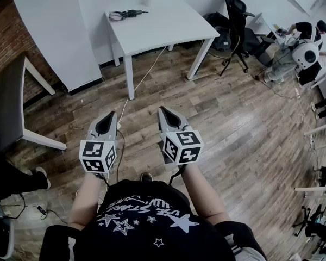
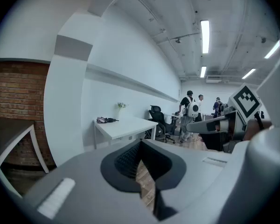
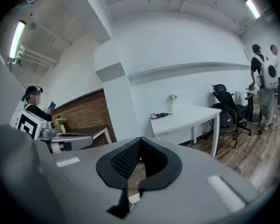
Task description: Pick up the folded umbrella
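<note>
Trailing off umbrella tbl: 1 cable

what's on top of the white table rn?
On the white table, a dark folded umbrella lies near the back left corner and a small plant stands at the back edge. The whole top shows in the head view; nothing there is covered.

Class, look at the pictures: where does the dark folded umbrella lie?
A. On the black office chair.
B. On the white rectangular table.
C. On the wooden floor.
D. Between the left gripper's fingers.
B: the dark folded umbrella lies on the white rectangular table, near its far edge by the wall.
</note>
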{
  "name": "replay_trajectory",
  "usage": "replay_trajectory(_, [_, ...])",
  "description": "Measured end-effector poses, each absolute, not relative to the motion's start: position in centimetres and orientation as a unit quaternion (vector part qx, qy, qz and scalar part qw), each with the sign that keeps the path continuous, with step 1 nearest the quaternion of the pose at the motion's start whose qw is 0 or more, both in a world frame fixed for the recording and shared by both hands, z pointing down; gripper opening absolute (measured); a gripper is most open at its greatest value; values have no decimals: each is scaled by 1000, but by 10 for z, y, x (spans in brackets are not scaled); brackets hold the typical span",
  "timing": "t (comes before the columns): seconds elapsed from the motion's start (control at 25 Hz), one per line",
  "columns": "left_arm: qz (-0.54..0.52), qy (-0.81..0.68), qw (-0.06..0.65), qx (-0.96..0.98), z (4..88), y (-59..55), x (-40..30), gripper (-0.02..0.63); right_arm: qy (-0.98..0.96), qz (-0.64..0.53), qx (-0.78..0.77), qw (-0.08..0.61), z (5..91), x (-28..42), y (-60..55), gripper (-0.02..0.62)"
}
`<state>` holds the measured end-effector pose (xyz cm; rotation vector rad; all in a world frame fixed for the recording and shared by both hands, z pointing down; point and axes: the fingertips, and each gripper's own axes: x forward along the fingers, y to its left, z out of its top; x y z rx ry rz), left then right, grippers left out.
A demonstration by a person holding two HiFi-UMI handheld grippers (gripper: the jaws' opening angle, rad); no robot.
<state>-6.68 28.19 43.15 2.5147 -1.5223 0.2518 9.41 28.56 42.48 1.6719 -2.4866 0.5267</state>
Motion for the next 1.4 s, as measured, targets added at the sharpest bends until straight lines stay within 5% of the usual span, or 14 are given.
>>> replay_trajectory(1.4, [86, -555, 147, 814, 462, 218, -88, 3, -795, 185, 573, 76, 466, 130, 222, 17])
